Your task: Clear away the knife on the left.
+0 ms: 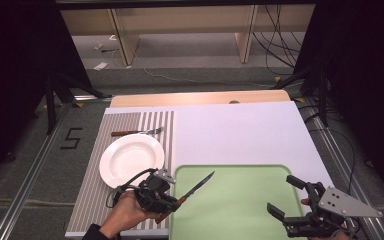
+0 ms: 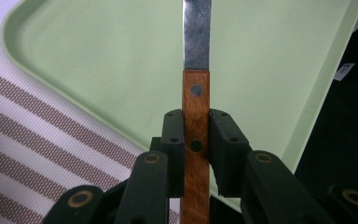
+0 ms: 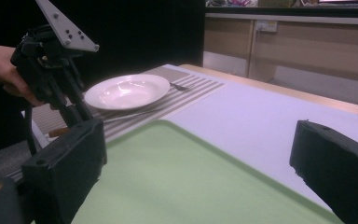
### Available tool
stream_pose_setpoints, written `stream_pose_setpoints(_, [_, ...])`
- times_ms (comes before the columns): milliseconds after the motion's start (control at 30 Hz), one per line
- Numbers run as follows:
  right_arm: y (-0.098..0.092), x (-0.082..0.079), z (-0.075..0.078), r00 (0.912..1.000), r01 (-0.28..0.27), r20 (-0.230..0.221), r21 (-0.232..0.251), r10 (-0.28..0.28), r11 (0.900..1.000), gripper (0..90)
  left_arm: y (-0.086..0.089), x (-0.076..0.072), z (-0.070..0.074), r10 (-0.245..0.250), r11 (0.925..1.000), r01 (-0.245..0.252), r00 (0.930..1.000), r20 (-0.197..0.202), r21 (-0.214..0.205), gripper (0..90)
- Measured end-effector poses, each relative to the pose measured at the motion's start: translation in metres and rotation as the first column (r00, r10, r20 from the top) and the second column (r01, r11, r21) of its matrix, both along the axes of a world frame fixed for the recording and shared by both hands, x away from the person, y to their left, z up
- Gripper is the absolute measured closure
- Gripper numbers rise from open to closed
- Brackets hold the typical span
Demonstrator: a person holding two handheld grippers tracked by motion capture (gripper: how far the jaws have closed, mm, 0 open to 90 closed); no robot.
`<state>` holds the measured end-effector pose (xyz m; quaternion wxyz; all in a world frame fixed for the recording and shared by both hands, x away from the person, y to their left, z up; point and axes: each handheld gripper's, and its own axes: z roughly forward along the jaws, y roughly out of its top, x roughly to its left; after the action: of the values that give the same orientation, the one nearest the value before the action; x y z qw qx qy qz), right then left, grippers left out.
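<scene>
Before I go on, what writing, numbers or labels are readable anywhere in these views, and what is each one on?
"5": a dark figure marked on the grey floor left of the table, seen in the high view.
White tags on the dark surface past the green tray in the left gripper view: too small and blurred to read.
Nothing readable on the knife, the plate or the grippers.

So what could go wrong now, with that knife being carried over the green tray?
The left hand-held gripper clamps the knife far back on its wooden handle, so the long blade might tip or twist in the grip. The white plate sits close beside that gripper and could get bumped. The knife hangs over the tray edge, so a slip could drop it there.
</scene>
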<state>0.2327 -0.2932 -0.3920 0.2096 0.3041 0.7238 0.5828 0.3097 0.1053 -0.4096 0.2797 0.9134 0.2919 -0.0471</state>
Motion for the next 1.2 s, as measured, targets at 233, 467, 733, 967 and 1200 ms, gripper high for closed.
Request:
stream_pose_setpoints(233, [0.000,0.000,0.000,1.0000,-0.002,-0.002,0.000,0.002,1.0000,4.8,-0.015,0.000,-0.004,-0.037,0.9993,0.037,0.9992,-0.014,0.006,76.8])
stream_pose_setpoints(467, [0.000,0.000,0.000,1.0000,-0.003,-0.001,0.002,0.003,1.0000,4.8,-0.033,-0.004,-0.012,-0.071,0.9975,0.071,0.9962,-0.050,0.000,76.8])
stream_pose_setpoints(733, [0.001,0.000,0.000,1.0000,-0.007,-0.001,0.002,0.007,1.0000,4.8,-0.043,-0.003,-0.016,-0.095,0.9954,0.096,0.9933,-0.066,0.006,76.8])
stream_pose_setpoints(967, [0.001,0.000,0.000,1.0000,-0.009,0.000,0.002,0.009,1.0000,4.8,-0.055,-0.003,-0.023,-0.109,0.9930,0.112,0.9905,-0.083,0.036,76.8])
stream_pose_setpoints(1200, [0.001,-0.001,0.000,1.0000,-0.009,0.003,0.002,0.009,1.0000,4.8,-0.061,-0.001,-0.031,-0.124,0.9900,0.130,0.9880,-0.091,0.056,76.8])
